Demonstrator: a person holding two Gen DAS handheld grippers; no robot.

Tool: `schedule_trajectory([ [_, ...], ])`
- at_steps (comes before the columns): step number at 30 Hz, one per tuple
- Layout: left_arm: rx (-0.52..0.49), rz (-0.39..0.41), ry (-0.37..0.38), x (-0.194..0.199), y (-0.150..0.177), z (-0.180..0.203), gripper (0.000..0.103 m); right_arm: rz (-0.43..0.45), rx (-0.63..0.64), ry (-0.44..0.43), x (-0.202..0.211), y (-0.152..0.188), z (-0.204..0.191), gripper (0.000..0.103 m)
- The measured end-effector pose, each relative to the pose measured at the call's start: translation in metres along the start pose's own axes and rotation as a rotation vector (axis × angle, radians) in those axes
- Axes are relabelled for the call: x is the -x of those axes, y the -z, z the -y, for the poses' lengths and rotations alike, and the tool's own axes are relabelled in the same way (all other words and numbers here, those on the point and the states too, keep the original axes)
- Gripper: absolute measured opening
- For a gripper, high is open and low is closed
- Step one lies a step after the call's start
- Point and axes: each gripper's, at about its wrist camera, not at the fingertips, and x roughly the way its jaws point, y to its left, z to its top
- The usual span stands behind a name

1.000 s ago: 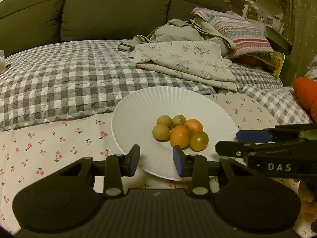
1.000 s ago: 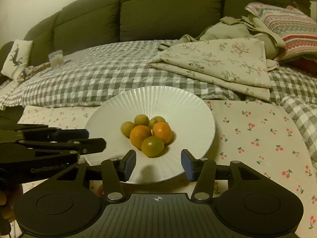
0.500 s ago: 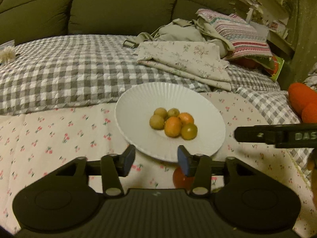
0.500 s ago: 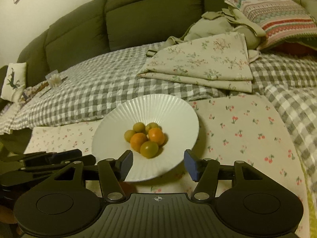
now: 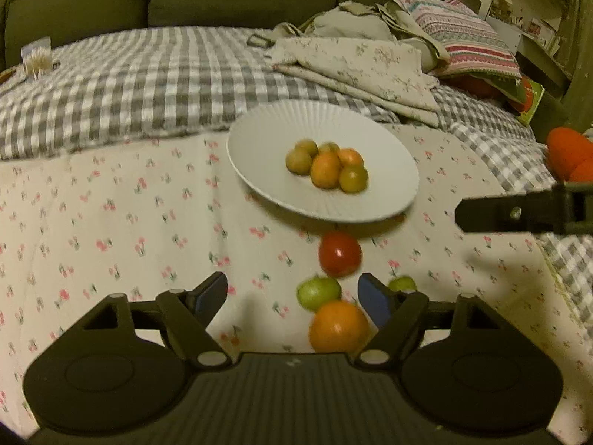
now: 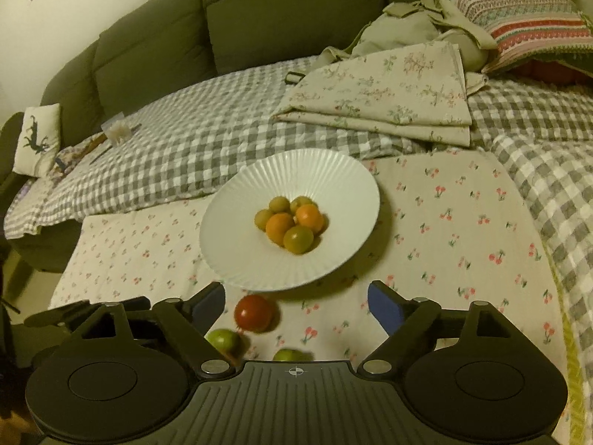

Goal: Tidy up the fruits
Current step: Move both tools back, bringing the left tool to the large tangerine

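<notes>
A white ribbed plate on the cherry-print cloth holds several small orange and green fruits. In front of it lie a red tomato, two green fruits and an orange. My left gripper hovers over these loose fruits with its jaws opening, and its pads press on nothing. My right gripper is also opening, with nothing held; the tomato sits just inside its left finger. One of its fingers shows at the right of the left wrist view.
A grey checked blanket covers the sofa seat behind the plate. Folded floral fabric and a striped pillow lie at the back right. A small clear box stands at the back left. Orange objects sit at the far right.
Both grippers have drawn back from the plate and their jaws have spread wider. The tomato, green fruits and orange in front of the plate have come into view.
</notes>
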Motion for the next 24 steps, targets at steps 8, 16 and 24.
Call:
schedule_trajectory([
  [8, -0.027, -0.024, 0.022, 0.000, 0.017, 0.010, 0.078, -0.054, -0.022, -0.021, 0.010, 0.026, -0.003, 0.089],
  [16, -0.080, -0.030, 0.025, -0.016, 0.027, 0.018, 0.077, -0.058, -0.068, 0.006, 0.010, 0.032, 0.008, 0.089],
  [24, -0.103, -0.006, 0.036, -0.024, 0.030, 0.021, 0.057, -0.069, -0.060, 0.023, 0.005, 0.034, 0.008, 0.090],
])
